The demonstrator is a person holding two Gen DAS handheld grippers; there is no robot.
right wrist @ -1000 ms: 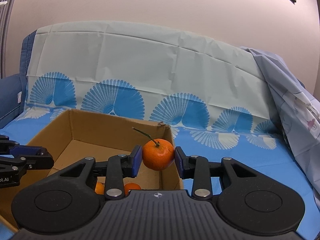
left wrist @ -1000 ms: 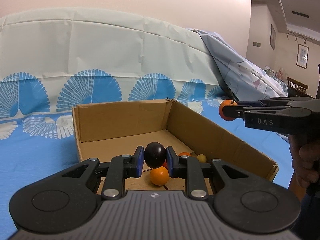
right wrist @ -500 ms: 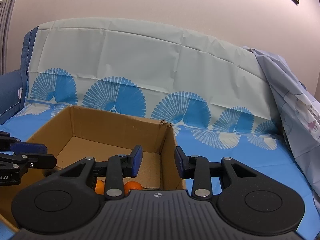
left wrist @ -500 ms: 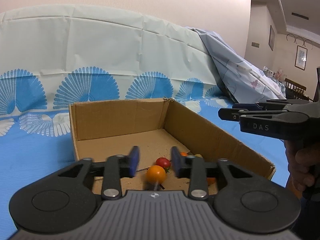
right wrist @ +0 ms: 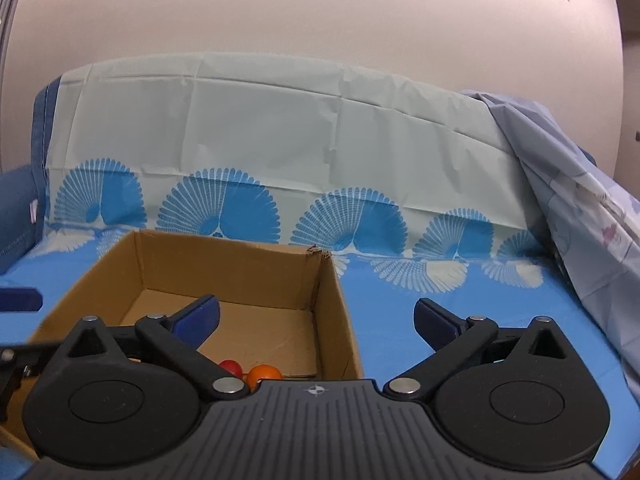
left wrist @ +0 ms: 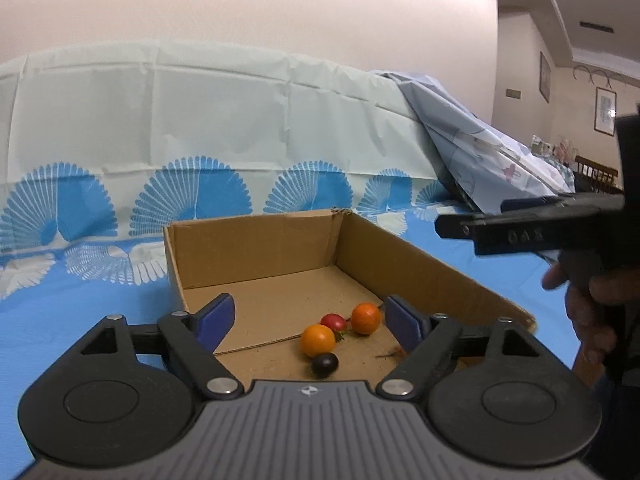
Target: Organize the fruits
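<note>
Inside the cardboard box (left wrist: pixel 400 256), near its front wall, lie four small fruits: a dark plum (left wrist: pixel 325 364) closest to the front, an orange fruit (left wrist: pixel 318 340) touching it just behind, a red tomato (left wrist: pixel 333 322) behind that, and a second orange fruit (left wrist: pixel 365 319) beside the tomato toward the box's right wall. All rest on the box floor; none is held.

Left gripper (left wrist: pixel 308 320) hangs above the box's front edge, tipped slightly downward; its jaws have just been opening and now stand wide with nothing between the blue pads. The fruits sit on the box floor below the gap.

Right gripper (right wrist: pixel 316 318) is also tipped slightly downward, over the box's right front corner, one finger over the box interior and the other outside the right wall. Its jaws have just been opening and stand fully apart, empty. In the left wrist view it shows side-on to the right of the box, with the person's hand (left wrist: pixel 588 304) on its grip.

Box rests on a bed covered by a blue sheet (right wrist: pixel 460 320) with a fan print; behind the box the pale covering rises against a plain wall (right wrist: pixel 320 12). A grey-blue cloth (right wrist: pixel 580 200) drapes to the right of the box.
</note>
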